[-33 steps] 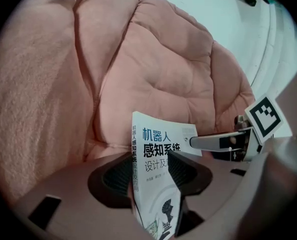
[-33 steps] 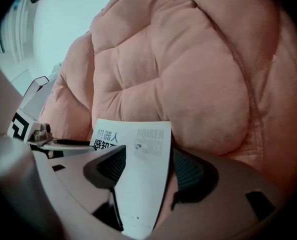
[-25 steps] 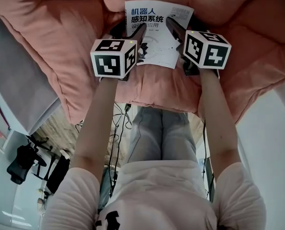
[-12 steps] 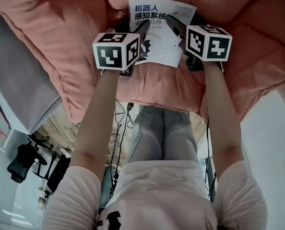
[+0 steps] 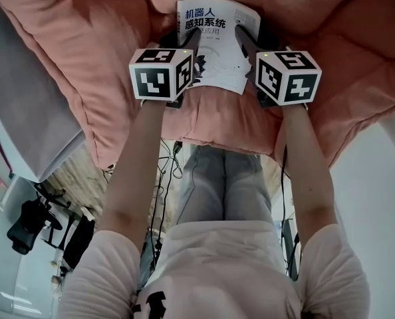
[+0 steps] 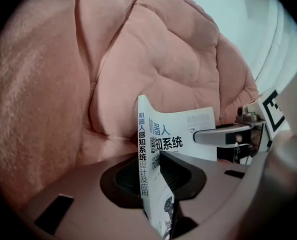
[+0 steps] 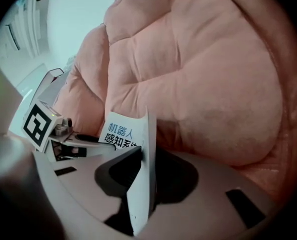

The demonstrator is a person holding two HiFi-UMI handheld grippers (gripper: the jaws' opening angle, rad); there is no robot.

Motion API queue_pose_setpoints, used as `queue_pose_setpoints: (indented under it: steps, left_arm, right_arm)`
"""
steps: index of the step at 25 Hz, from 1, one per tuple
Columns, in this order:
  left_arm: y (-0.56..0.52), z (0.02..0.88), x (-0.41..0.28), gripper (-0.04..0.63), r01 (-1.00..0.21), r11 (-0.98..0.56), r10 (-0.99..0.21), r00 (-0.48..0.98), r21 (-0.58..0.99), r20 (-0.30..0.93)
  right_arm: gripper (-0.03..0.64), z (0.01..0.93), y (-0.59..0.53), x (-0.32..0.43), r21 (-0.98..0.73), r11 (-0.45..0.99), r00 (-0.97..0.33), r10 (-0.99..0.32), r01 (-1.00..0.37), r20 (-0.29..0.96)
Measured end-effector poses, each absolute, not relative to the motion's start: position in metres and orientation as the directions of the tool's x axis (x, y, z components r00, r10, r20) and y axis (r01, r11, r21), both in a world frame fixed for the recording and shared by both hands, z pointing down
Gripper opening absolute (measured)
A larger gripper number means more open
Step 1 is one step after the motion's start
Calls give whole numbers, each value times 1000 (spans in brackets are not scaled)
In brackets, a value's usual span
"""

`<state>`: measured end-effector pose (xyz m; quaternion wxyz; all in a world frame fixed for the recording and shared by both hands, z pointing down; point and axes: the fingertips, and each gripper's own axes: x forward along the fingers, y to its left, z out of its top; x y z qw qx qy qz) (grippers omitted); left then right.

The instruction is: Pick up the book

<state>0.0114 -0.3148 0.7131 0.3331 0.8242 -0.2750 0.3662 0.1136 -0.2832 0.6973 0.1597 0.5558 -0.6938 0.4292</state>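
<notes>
Book [image 5: 216, 42] sits high on the pink cushion [image 5: 84, 58], cover up toward the person, caught between the two tools. Left gripper [image 5: 193, 40] has the spine edge between its jaws, which are closing, with the pads on the cover. Right gripper [image 5: 243, 40] has the opposite, open edge between its jaws, also closing, and the pads meet the paper there. Main risk as I judge it: both bites are shallow, at the very margins of a soft paperback, and the cover already bows between them. If the two hands rise unevenly or draw toward each other, the book could buckle further or a few pages could slide out of the right-hand pinch. The plump cushion gives no firm backing to press against. Pose: both forearms [image 5: 134, 171] reach forward roughly parallel, the tools angled downward and tilted inward toward the book, their marker cubes facing up.
</notes>
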Motion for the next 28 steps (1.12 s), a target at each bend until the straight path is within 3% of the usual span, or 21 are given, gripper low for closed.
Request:
queue_pose_setpoints:
  steps: [11, 28]
  left_arm:
    - [-312, 697, 11, 67, -705, -601, -222, 601, 377, 768]
    - [-316, 576, 11, 48, -698, -610, -279, 632, 375, 723]
  right_arm:
    - [67, 680, -284, 109, -425, 8, -328, -648, -905, 688]
    - [67, 559, -296, 106, -381, 64, -321, -675, -922, 664]
